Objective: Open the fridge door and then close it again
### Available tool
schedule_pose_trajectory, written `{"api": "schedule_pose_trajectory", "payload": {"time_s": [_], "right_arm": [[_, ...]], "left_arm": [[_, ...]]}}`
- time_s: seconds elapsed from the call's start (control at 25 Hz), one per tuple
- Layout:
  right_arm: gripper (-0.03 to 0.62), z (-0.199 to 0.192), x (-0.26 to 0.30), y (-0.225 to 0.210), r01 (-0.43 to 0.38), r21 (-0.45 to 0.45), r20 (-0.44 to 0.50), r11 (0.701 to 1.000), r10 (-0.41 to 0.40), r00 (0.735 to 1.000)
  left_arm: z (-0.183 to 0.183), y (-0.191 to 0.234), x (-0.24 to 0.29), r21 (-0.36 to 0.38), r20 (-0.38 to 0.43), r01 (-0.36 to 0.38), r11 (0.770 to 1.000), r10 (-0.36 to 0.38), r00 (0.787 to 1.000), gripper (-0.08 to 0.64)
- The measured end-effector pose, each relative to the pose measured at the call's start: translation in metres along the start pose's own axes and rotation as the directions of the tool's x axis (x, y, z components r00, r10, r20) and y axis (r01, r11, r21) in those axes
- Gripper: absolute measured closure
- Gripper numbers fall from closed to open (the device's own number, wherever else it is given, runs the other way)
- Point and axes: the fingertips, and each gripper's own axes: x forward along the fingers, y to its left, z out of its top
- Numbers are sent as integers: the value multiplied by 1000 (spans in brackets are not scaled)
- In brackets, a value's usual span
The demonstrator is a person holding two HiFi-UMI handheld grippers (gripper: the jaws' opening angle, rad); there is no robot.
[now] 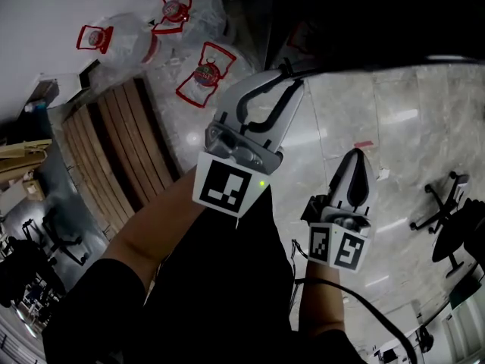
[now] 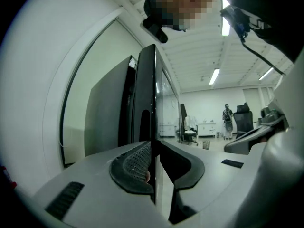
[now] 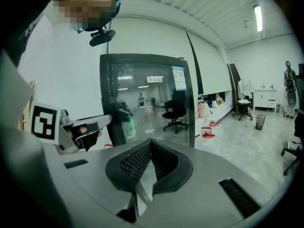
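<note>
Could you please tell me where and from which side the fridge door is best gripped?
Grip the fridge door by its thin upright free edge, coming in level and edge-on, one jaw on each face. The glass front is flat, with nothing to pinch; that edge fits between jaws, as the left gripper shows.

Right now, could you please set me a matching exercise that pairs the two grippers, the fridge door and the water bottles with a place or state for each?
Things:
1 left gripper
2 right gripper
3 water bottles
4 fridge door

Places or states:
A on the floor, red handles
B fingers together, nothing between
C fingers closed on the door's edge
D glass front in a dark frame

Pairs: 1-C, 2-B, 3-A, 4-D
</note>
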Motion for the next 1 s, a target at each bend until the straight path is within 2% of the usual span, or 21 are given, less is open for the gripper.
{"api": "schedule_pose_trajectory", "payload": {"time_s": [0.16, 0.4, 0.6, 0.76, 1.0], "right_arm": [[577, 11, -10, -20, 34, -20, 22, 999, -33, 999], [577, 18, -43, -70, 125, -29, 55, 992, -124, 991], [577, 27, -58, -97, 152, -35, 79, 988, -149, 986], [577, 31, -58, -97, 150, -27, 95, 988, -147, 985], [577, 34, -58, -96, 136, -16, 103, 991, -134, 986]], "left_arm": [[4, -68, -22, 23, 21, 78, 997, -78, 997, 515], [3, -147, -36, 30, 9, 55, 998, -56, 998, 523], [4, -161, -34, 26, -14, 36, 999, -35, 999, 525], [4, -158, -32, 41, -30, 37, 998, -36, 999, 525], [4, -159, -31, 24, -31, 21, 999, -20, 999, 525]]}}
